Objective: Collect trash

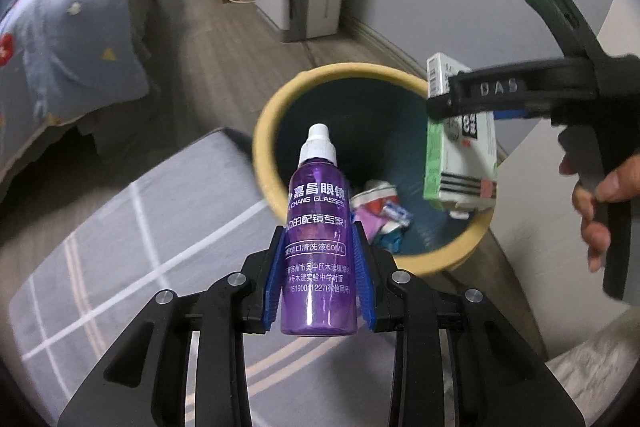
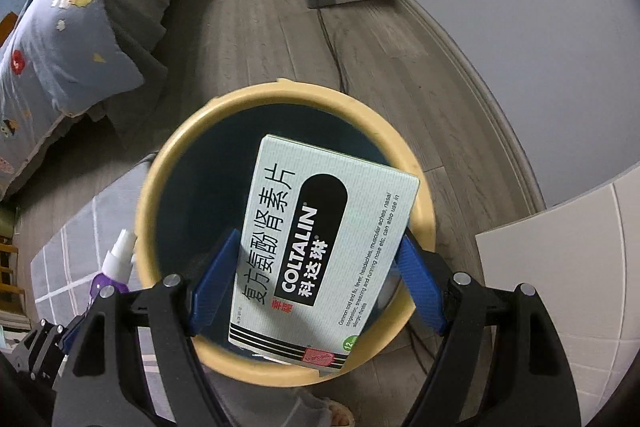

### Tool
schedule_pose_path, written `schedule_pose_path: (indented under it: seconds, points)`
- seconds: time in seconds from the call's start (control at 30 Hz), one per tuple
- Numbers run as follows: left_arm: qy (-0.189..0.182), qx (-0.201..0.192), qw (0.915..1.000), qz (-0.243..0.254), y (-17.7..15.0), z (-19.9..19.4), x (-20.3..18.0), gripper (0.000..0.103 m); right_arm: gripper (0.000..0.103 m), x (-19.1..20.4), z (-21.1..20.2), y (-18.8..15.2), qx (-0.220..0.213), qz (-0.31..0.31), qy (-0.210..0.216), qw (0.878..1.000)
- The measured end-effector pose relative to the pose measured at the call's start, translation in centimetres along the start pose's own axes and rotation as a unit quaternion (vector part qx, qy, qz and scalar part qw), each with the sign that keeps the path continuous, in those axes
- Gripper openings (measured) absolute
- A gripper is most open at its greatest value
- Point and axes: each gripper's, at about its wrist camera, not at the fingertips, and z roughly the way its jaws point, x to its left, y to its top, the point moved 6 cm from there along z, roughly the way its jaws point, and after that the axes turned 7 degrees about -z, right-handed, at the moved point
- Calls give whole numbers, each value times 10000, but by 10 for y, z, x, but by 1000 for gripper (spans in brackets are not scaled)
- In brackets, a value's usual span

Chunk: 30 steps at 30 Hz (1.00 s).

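Here, the left gripper [image 1: 318,247] pinches a purple bottle [image 1: 319,251] upright between its blue pads, at the 8 o'clock edge of the yellow-rimmed bin [image 1: 276,131]. The right gripper [image 2: 318,267] clamps a white medicine box [image 2: 324,247] directly over the bin's dark interior. Farther in, crumpled wrappers [image 1: 380,207] lie at the bottom, with a bed [image 1: 72,59] beyond at 10 o'clock.

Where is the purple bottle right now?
The purple bottle is clamped upright in the left gripper, beside the yellow bin, left of the medicine box held by the right gripper.
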Motion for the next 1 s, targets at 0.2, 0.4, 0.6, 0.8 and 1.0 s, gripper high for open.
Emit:
schedule_pose_path:
  seconds: [0.2, 0.4, 0.6, 0.8, 1.0]
  points:
    - [-73, -78, 9999, 56, 15, 16, -21, 33, 78, -9, 10, 5, 5, 138, 203, 9997]
    - [-68, -339, 9994, 12, 24, 10, -24, 40, 87, -13, 8, 10, -151, 233, 309, 9991]
    - [7, -359, 9991, -231, 22, -17, -14, 69, 91, -17, -12, 1, -152, 201, 259, 9993]
    - [122, -565, 9981, -194, 20, -61, -22, 95, 97, -14, -58, -22, -326, -143, 192, 9992]
    - [499, -558, 9972, -56, 3, -92, -34, 97, 97, -14, -108, -53, -658, -543, 80, 9963]
